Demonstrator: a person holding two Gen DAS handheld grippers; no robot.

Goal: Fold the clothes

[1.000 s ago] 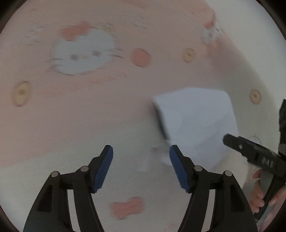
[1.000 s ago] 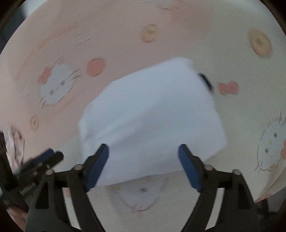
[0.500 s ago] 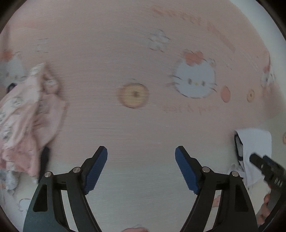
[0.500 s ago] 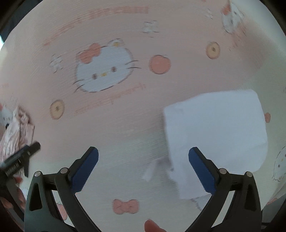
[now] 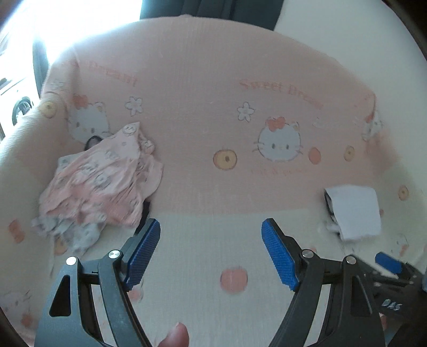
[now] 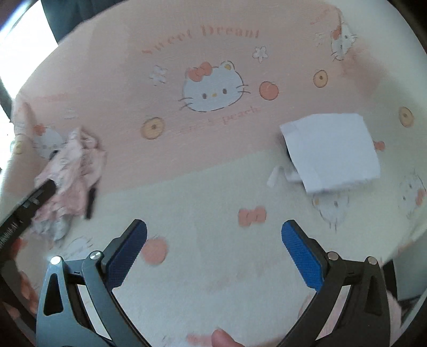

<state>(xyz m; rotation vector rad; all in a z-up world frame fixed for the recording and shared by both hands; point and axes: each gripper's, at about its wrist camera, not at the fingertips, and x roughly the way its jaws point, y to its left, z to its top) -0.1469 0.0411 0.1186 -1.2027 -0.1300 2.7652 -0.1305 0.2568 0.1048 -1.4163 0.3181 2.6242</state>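
Note:
A folded white garment (image 5: 355,211) (image 6: 331,150) lies flat on the pink and cream bed cover at the right. A crumpled pile of pink printed clothes (image 5: 104,184) (image 6: 72,178) sits at the left. My left gripper (image 5: 210,252) is open over bare cover, nothing between its blue pads, with the pile up and to its left. My right gripper (image 6: 213,252) is also open and empty above the cream part, the white garment up and to its right. The left gripper's dark finger (image 6: 32,202) reaches toward the pile in the right wrist view.
The bed cover (image 5: 213,112) (image 6: 213,186) has cat-face and peach prints and spreads across both views. A bright window (image 5: 66,24) and dark curtains (image 5: 226,10) are beyond the far edge. A thumb tip (image 5: 174,335) shows at the bottom of the left wrist view.
Both grippers have swung left and up, away from the folded white garment, which now lies off to the right. The pink clothes pile has come into view at the left.

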